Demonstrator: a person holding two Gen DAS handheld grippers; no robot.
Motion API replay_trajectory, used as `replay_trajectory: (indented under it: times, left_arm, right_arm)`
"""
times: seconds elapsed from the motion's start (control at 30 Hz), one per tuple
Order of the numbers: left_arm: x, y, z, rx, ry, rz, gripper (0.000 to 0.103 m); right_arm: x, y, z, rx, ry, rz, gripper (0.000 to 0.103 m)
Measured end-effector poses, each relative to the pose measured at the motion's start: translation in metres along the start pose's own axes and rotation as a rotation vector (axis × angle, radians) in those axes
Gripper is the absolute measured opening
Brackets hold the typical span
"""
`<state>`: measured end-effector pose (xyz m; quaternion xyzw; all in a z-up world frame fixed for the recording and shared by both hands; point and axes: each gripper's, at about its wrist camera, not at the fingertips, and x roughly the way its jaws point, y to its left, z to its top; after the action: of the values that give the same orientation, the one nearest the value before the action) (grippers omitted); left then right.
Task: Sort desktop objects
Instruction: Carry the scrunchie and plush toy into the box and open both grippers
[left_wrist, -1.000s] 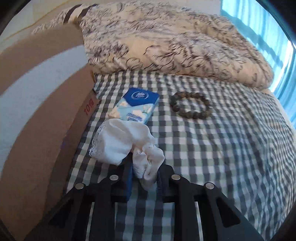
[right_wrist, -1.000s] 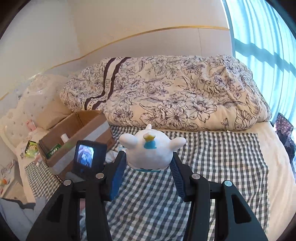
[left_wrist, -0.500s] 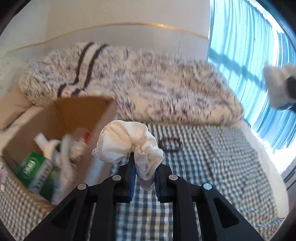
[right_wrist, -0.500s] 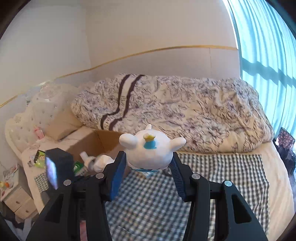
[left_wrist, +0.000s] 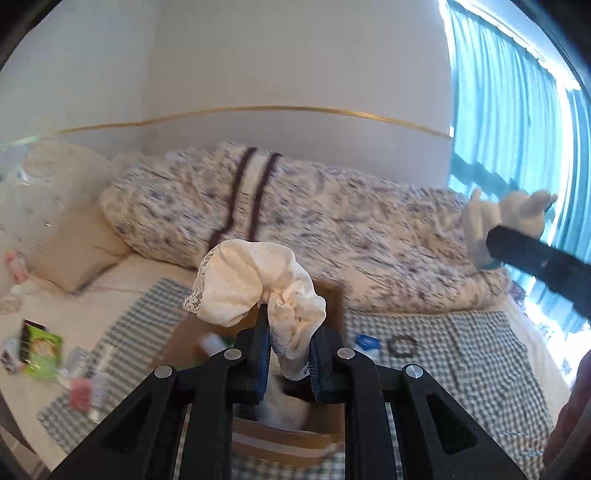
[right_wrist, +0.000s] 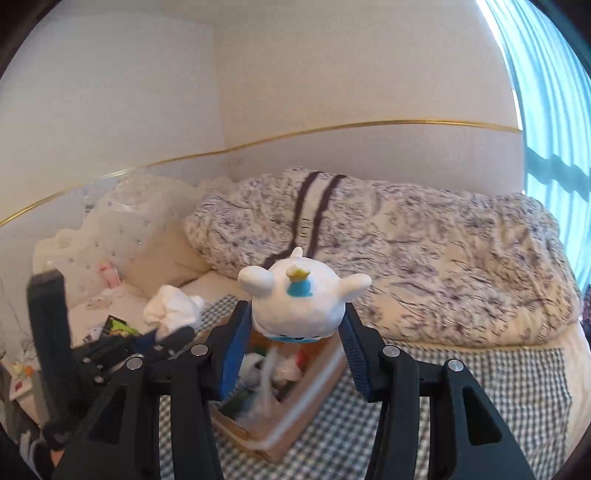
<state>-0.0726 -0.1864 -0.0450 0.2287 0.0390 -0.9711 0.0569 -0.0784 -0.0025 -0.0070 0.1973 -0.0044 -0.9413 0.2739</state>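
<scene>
While both loads hung above the open brown cardboard box (right_wrist: 295, 417), the left claw (left_wrist: 288, 354) was clamped on a crumpled white lace-trimmed sock (left_wrist: 255, 288) and the right claw (right_wrist: 295, 332) on a round white plush toy (right_wrist: 299, 299). Several items already lay inside the box; a dark beaded bracelet (left_wrist: 402, 347) and blue tissue packet (left_wrist: 365, 341) waited just beyond it.

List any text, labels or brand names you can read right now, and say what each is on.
None can be read.
Green packet on the bed: print blurred.
Blue pack by the bracelet: too small.
Items in the box: labels blurred.
Sock in the left tongs and plush in the right tongs: no text visible.
</scene>
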Motion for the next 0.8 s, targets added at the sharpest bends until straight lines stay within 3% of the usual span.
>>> replay_trajectory:
  times: [0.23,0.33,0.6,0.8]
  left_arm:
    - [-0.013,0.047,0.024,0.014,-0.041,0.068,0.018]
    - [0.000,0.053,0.024,0.018,-0.023,0.075,0.018]
    - [0.060,0.057,0.002,0.004,0.113,-0.014,0.018]
    - [0.104,0.064,-0.013,-0.028,0.208,-0.020,0.018]
  right_arm:
    - [0.034,0.028,0.006,-0.010,0.013,0.043,0.048]
    - [0.055,0.029,0.002,0.036,0.060,0.108,0.048]
    - [0.122,0.031,-0.017,-0.016,0.200,0.068,0.048]
    - [0.174,0.019,-0.039,-0.021,0.306,0.054,0.049]
